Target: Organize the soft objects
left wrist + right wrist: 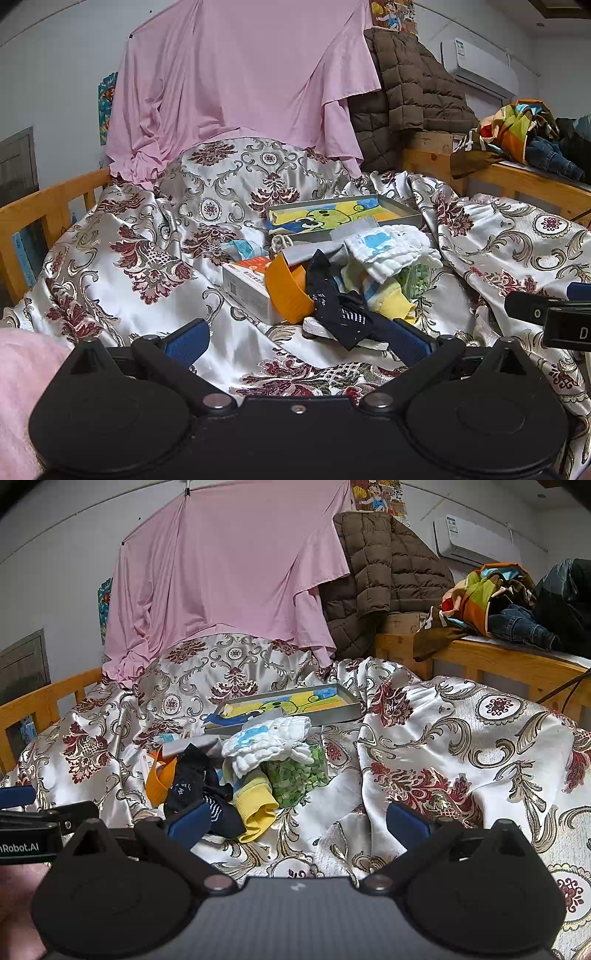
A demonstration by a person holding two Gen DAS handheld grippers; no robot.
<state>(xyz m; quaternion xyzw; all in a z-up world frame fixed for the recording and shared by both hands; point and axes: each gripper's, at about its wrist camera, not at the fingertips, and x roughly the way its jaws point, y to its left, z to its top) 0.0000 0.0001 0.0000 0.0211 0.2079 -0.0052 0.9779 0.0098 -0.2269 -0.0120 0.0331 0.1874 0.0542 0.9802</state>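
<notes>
A pile of soft things lies on the patterned bedspread [147,258]: a dark navy sock [332,302] [195,779], a white cloth with a blue print [388,247] [269,738], a yellow-cuffed sock [391,302] [255,801] and a bag of green bits [299,775]. A grey tray [406,214] [347,701] holding a yellow-and-blue cartoon towel [325,218] sits just behind. My left gripper [295,339] is open and empty, just in front of the pile. My right gripper [295,823] is open and empty, its left finger beside the navy sock.
A white carton [247,291] and an orange curved piece [288,291] [160,779] lie left of the pile. Wooden bed rails [44,218] [498,661] run along both sides. A pink sheet [240,81], a brown jacket [384,572] and heaped clothes [498,598] are behind.
</notes>
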